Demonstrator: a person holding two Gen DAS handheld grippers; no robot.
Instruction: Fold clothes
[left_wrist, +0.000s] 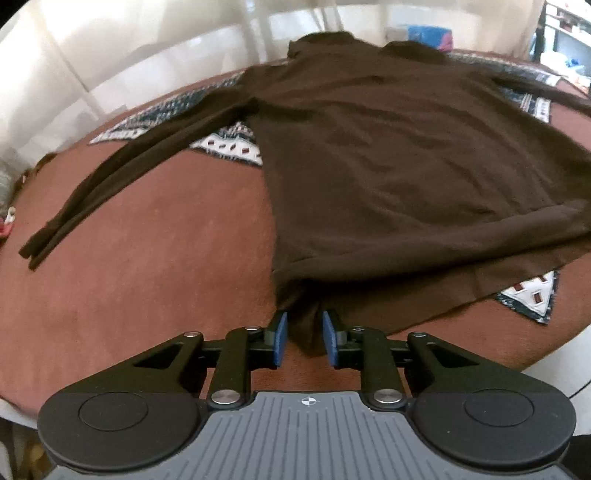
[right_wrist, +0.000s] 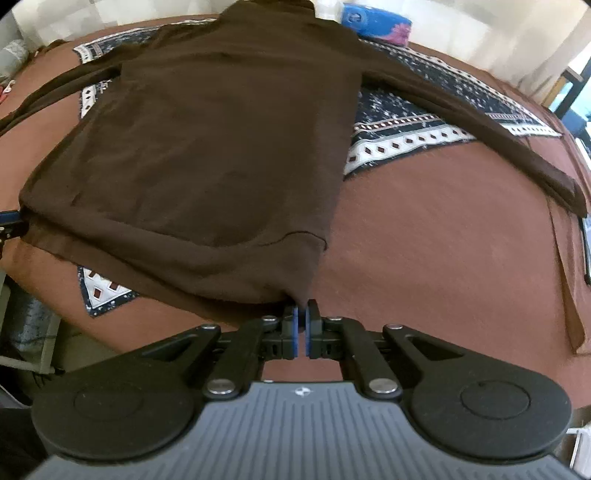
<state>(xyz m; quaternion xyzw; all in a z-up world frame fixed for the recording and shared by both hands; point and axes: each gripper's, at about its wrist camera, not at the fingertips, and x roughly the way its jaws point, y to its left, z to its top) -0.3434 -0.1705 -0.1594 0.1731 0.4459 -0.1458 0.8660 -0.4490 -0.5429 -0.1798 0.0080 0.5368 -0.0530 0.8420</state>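
A dark brown long-sleeved top (right_wrist: 207, 155) lies flat, sleeves spread, over a patterned cloth (right_wrist: 406, 122) on the rust-brown bed (right_wrist: 443, 258). Right gripper (right_wrist: 301, 325) pinches its near hem corner; left gripper (left_wrist: 302, 338) fingers spread around the other corner.

A patterned cloth (right_wrist: 406, 122) lies on the brown bedspread (right_wrist: 443, 258).
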